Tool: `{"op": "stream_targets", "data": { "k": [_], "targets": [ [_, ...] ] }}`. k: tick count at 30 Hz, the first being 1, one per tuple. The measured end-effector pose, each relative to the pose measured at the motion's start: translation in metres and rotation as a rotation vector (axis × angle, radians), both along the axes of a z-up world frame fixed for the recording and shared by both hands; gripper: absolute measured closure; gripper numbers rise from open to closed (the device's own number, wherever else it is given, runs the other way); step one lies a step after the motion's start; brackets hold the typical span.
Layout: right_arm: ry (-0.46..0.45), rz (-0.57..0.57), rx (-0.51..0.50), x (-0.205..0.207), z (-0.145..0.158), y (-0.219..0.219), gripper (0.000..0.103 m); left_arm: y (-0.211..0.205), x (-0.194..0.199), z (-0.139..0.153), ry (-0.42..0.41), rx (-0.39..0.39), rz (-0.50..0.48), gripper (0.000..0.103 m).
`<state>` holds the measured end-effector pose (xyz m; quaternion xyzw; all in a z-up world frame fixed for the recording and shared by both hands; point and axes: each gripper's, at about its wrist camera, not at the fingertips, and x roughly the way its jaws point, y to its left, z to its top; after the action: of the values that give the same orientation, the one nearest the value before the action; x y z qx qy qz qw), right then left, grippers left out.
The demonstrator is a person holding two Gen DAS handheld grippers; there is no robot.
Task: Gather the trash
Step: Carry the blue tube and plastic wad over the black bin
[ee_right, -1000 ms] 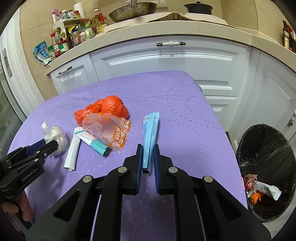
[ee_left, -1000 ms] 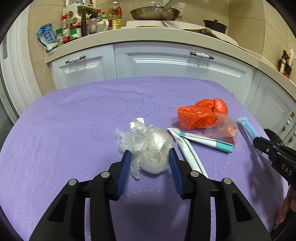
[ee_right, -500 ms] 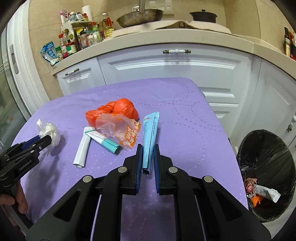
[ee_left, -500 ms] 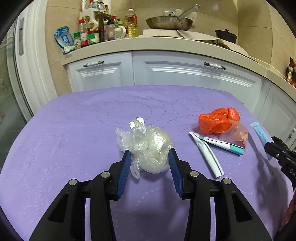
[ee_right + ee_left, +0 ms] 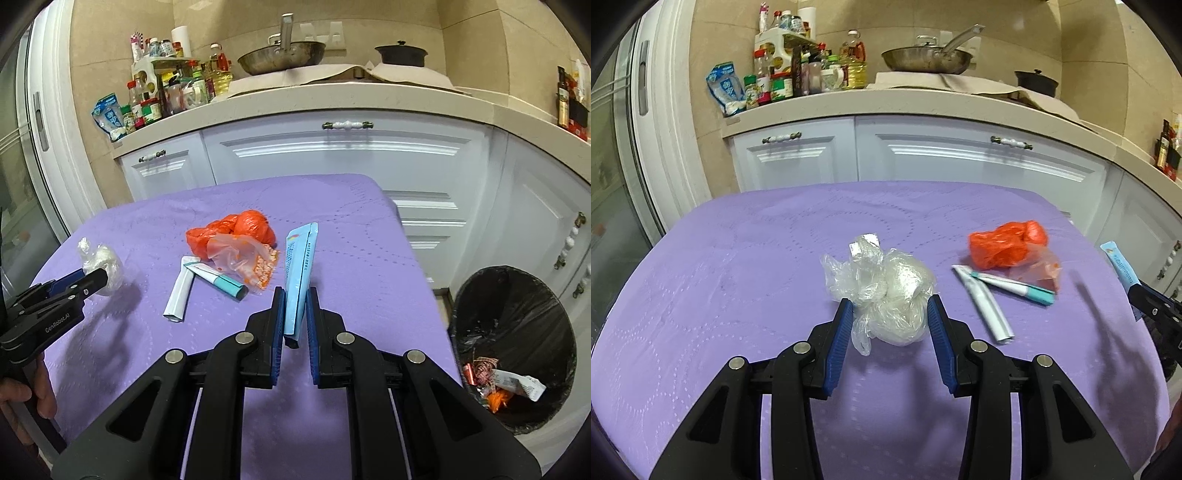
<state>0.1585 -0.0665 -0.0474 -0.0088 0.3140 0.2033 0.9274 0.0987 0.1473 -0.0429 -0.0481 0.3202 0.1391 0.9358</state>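
My left gripper (image 5: 890,314) is shut on a crumpled clear plastic bag (image 5: 882,291) and holds it above the purple tablecloth (image 5: 738,280); it also shows in the right wrist view (image 5: 99,264). My right gripper (image 5: 295,306) is shut on a light blue sachet (image 5: 299,269), lifted off the cloth; the sachet shows at the right edge of the left wrist view (image 5: 1119,264). On the cloth lie an orange plastic bag (image 5: 232,234), a clear orange-printed wrapper (image 5: 247,260), a white tube (image 5: 181,290) and a teal-capped tube (image 5: 221,280).
A black-lined trash bin (image 5: 513,347) with several wrappers inside stands on the floor right of the table. White cabinets (image 5: 332,155) and a counter with bottles (image 5: 166,92), a pan (image 5: 284,57) and a pot stand behind.
Both grippers have risen and pulled back from the cloth with their loads. The items left on the table look farther away.
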Motion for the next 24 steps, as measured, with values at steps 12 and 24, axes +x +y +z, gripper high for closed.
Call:
{"op": "stream_targets", "data": {
  "k": [12, 24],
  "targets": [
    [-0.051, -0.102, 0.016, -0.023, 0.017, -0.059, 0.092, -0.055, -0.002, 0.021, -0.053, 0.002, -0.107, 0.061],
    [-0.087, -0.249, 0.025, -0.041, 0.023, -0.132, 0.092, -0.125, 0.006, 0.032, -0.084, 0.003, -0.263, 0.061]
  ]
}}
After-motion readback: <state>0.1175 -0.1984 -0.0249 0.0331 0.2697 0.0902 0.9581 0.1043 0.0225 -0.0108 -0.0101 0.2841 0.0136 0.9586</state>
